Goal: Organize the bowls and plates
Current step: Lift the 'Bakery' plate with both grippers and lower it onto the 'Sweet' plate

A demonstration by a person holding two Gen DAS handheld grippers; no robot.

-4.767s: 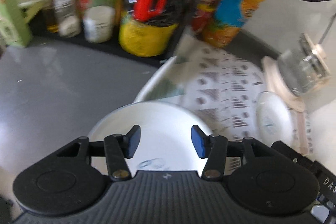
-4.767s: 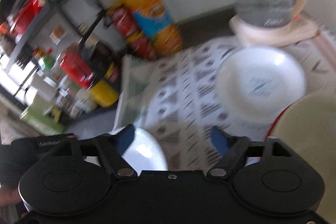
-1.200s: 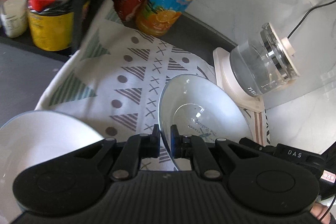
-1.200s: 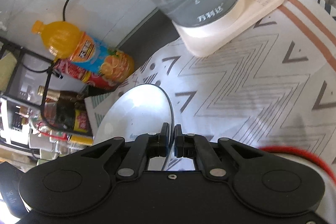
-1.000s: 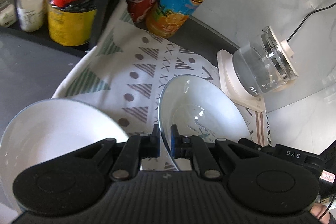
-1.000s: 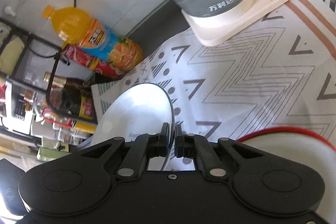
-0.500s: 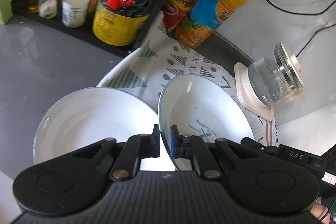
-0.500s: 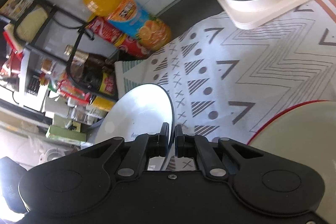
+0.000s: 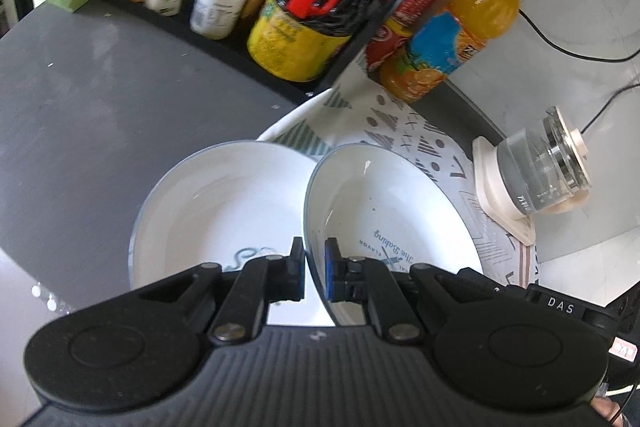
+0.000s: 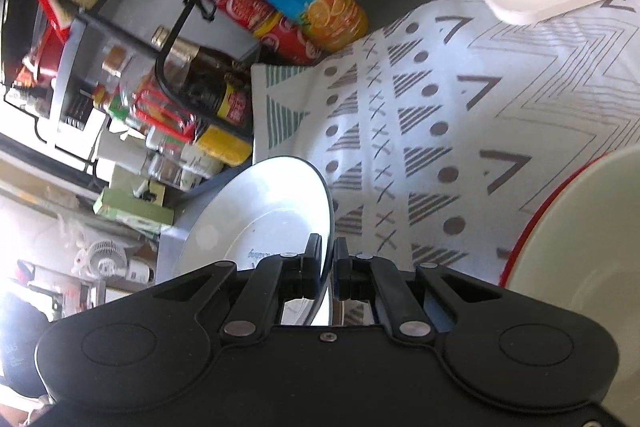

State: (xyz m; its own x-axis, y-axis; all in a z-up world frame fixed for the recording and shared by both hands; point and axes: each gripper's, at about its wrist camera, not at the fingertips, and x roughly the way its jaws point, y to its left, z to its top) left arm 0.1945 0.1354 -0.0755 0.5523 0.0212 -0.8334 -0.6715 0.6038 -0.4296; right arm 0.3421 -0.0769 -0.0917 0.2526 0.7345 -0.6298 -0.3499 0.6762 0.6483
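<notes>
Both grippers carry one white bowl between them, each pinched shut on the rim at opposite sides

- left gripper (image 9: pixel 315 273): jaws closed on the near rim of the printed bowl (image 9: pixel 394 211), lettering inside facing up; gripper pitched steeply down
- right gripper (image 10: pixel 329 273): jaws closed on the same bowl (image 10: pixel 264 211), seen edge-on; pitched down less steeply
- key relation: second white bowl (image 9: pixel 218 209) sits on the grey desk (image 9: pixel 80 99) immediately left of the held one, rims nearly meeting, at the patterned cloth (image 10: pixel 440 115) edge
- judgement: nesting calls for a short shift toward that bowl, then lowering level
- cream red-rimmed dish (image 10: pixel 580 247) near right gripper
</notes>
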